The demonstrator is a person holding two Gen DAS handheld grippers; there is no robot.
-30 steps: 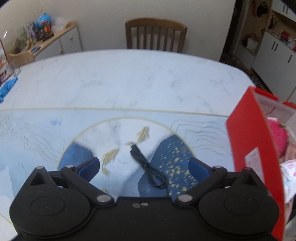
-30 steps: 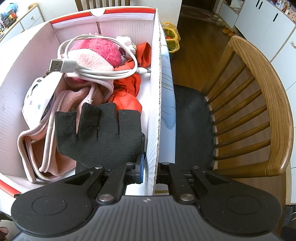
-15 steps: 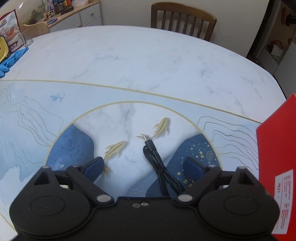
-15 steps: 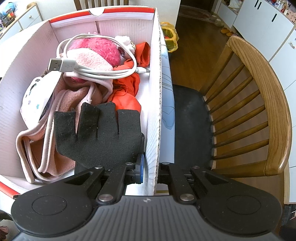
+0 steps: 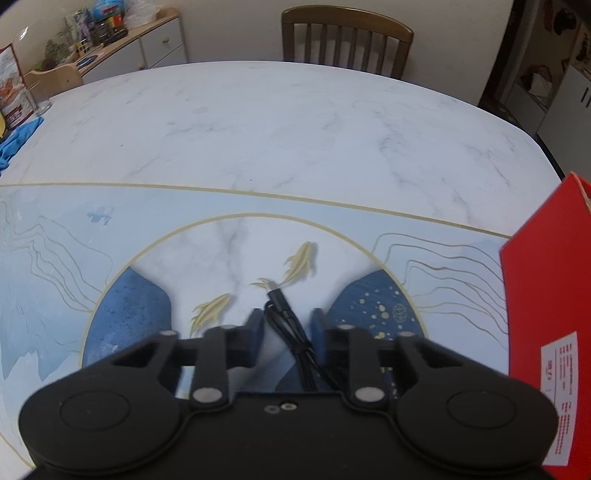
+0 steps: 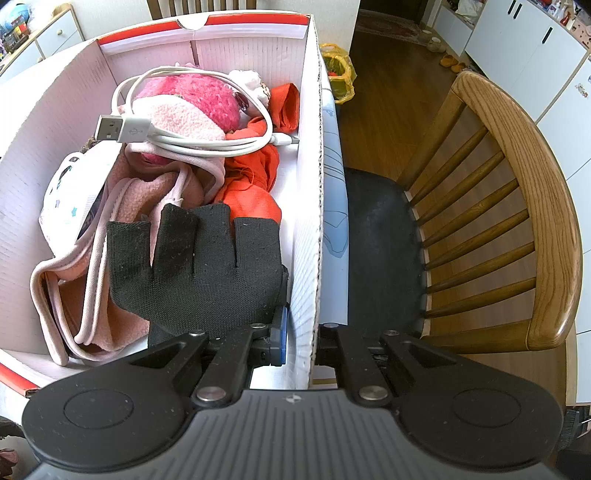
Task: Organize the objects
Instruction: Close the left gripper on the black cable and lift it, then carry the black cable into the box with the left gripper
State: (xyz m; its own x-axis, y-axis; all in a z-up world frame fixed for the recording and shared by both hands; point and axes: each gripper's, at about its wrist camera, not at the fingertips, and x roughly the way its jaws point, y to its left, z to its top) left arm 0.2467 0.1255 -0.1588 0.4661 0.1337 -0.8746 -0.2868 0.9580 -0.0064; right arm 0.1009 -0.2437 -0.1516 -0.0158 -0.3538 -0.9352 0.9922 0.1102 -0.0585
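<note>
- Left gripper (image 5: pixel 287 325): jaws just been closing, now narrow, straddling the black cable (image 5: pixel 291 332); small gaps visible either side of the cable, so pad contact not confirmed.
- Black cable bundled, lying on the table (image 5: pixel 295 129), connector end poking out ahead of the fingertips, just beside the gold fish print (image 5: pixel 299 260).
- Fingers (image 5: pixel 255 325) low over the blue-and-marble pattern of the tabletop.
- Red box (image 5: pixel 546 295) outer wall at right edge of left view, near the gripper, white label on its side.
- Far side: wooden chair (image 5: pixel 347 33) pushed to the table, blue cloth (image 5: pixel 16 138) at left edge.
- Right gripper (image 6: pixel 301 332): clamped tight on the box's right wall (image 6: pixel 308 184), one finger inside, one outside.
- Black glove (image 6: pixel 195 269) draped over the inner finger, lying in the box atop pink fabric (image 6: pixel 122 236).
- Further in: white USB cable (image 6: pixel 177 125) coiled on a pink plush (image 6: pixel 192 96), orange cloth (image 6: pixel 255 184) against the right wall.
- Outside the box: second wooden chair (image 6: pixel 517 184) to the right.
</note>
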